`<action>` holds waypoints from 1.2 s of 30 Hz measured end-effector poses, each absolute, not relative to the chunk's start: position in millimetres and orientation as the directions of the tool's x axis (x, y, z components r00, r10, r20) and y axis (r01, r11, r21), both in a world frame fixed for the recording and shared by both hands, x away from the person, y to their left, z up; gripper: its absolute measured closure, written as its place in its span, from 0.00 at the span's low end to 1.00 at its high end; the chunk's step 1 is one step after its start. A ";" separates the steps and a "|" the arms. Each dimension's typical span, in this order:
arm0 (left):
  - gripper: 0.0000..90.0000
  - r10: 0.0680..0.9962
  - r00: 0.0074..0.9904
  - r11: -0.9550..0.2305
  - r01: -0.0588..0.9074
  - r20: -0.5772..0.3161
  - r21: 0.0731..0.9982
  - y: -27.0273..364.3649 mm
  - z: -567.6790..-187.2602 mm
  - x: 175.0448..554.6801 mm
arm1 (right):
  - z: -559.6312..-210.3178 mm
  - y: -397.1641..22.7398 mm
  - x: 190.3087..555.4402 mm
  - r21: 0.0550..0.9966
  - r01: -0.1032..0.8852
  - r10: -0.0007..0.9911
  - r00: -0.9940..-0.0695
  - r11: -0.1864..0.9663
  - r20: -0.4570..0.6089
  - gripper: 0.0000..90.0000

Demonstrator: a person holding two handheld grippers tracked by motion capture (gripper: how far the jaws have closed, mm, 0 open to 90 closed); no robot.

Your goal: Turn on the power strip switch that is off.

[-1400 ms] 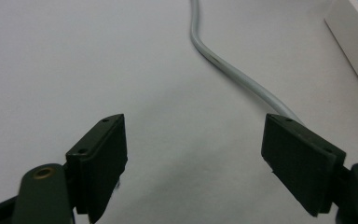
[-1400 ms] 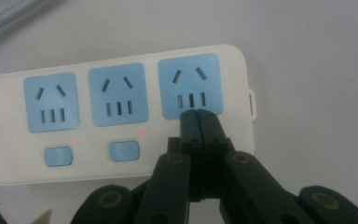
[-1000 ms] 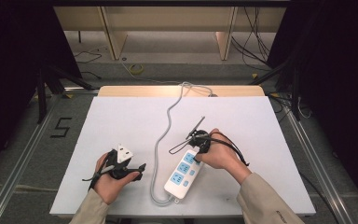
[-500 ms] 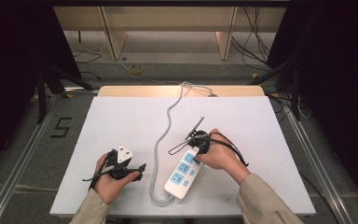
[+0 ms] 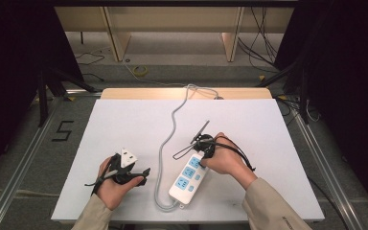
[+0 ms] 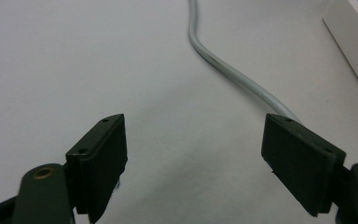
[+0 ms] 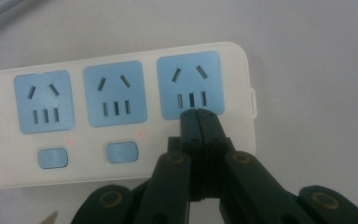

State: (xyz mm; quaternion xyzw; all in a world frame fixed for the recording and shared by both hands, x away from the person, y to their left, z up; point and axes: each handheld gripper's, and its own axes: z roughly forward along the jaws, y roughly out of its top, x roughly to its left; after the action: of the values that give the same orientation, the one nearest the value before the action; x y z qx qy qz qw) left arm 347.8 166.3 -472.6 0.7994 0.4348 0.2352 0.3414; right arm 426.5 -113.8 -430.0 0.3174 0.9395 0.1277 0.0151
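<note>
Three blue sockets run along the white power strip [image 5: 188, 176], whose long axis slants from the table's near edge up to the right gripper [image 5: 202, 149] at its far end; the left gripper [image 5: 141, 173] lies well apart, across the grey cord [image 5: 164, 148]. In the left gripper view, jaws stand apart over bare table beside that cord. In the right gripper view, jaws pressed together (nothing between) rest at the strip's third socket [image 7: 190, 90], where its switch would be.

Nothing has shifted since a second ago. Your right gripper [image 7: 199, 114], jaws together, stays at the power strip [image 7: 121, 116]. Your left gripper [image 6: 193, 163] stays parted beside the cable [image 6: 233, 72].
</note>
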 end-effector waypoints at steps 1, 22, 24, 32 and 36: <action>0.25 0.856 0.511 -0.389 0.535 0.079 0.750 166.4 -472.6 347.9 | -430.0 -113.8 426.7 0.247 0.590 0.597 -0.800 0.769 0.052 1.00; 0.25 0.855 0.512 -0.388 0.535 0.077 0.750 166.6 -472.9 348.1 | -431.6 -118.0 426.3 0.270 0.599 0.605 -0.793 0.754 0.069 1.00; 0.25 0.855 0.513 -0.390 0.536 0.078 0.749 166.6 -473.0 348.1 | -431.6 -118.5 426.0 0.273 0.604 0.609 -0.790 0.749 0.076 1.00; 0.25 0.854 0.514 -0.391 0.538 0.077 0.747 166.9 -473.4 348.4 | -431.0 -119.7 425.0 0.287 0.594 0.601 -0.796 0.752 0.072 1.00; 0.25 0.855 0.514 -0.390 0.537 0.076 0.748 166.7 -473.4 348.3 | -428.9 -121.1 424.3 0.296 0.582 0.592 -0.803 0.757 0.067 1.00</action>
State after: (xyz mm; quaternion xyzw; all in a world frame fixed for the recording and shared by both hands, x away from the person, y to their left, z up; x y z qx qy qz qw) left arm 348.3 166.7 -473.4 0.8004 0.4347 0.2327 0.3409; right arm 424.3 -121.1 -428.9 0.3131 0.9372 0.1528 0.0152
